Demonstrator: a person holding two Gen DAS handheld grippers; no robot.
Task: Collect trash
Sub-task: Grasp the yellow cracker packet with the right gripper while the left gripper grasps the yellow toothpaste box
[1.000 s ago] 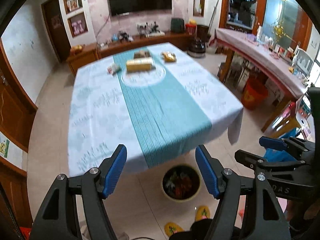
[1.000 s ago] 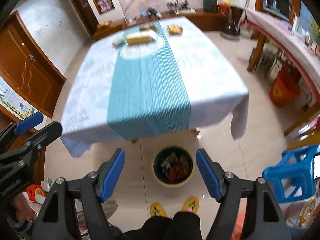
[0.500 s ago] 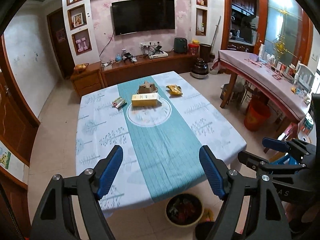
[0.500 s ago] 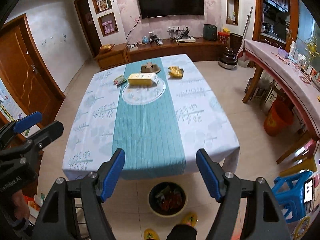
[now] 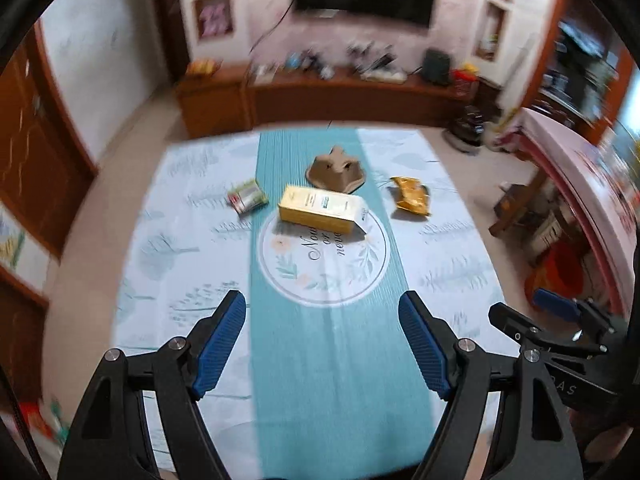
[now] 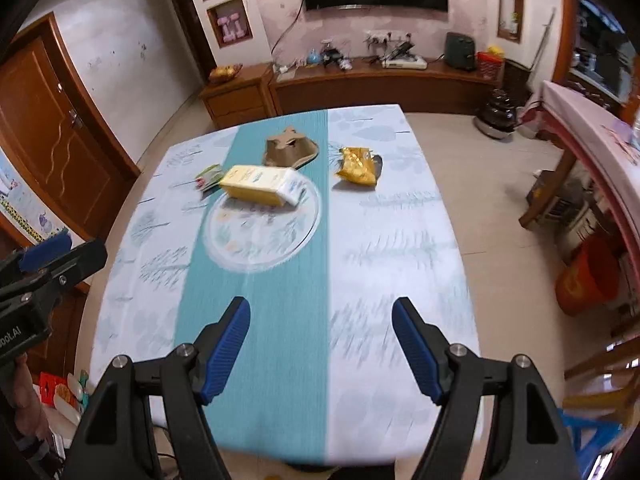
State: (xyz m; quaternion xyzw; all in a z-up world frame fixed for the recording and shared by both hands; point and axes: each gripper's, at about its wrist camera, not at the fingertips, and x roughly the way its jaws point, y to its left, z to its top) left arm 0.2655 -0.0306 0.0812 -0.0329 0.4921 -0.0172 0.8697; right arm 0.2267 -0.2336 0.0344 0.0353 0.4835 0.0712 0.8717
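Trash lies at the far half of the table (image 6: 400, 280): a yellow carton (image 5: 322, 209) on its side, on the far edge of the round printed medallion of the teal runner (image 5: 332, 380). Just behind it sits a brown moulded-paper piece (image 5: 335, 169), close to touching. A small green-and-red wrapper (image 5: 247, 196) lies to the carton's left on the white cloth; a crumpled gold packet (image 5: 412, 195) lies to its right, apart from it.

Left gripper (image 5: 322, 344): blue fingers spread wide, nothing between them, hanging over the near part of the runner. Its jaws have just been opening a little. Right gripper (image 6: 321, 348): fingers also spread, empty, over the near table with the runner's right edge between them.

Against a second ago: both views then looked down on the near table edge, with a round bin of trash on the floor and yellow slippers below. Those are now out of frame; the trash items sit much larger and nearer, and the table fills the middle of both views. Each gripper shows at the edge of the other's view. The left view is motion-blurred, especially around the edges.
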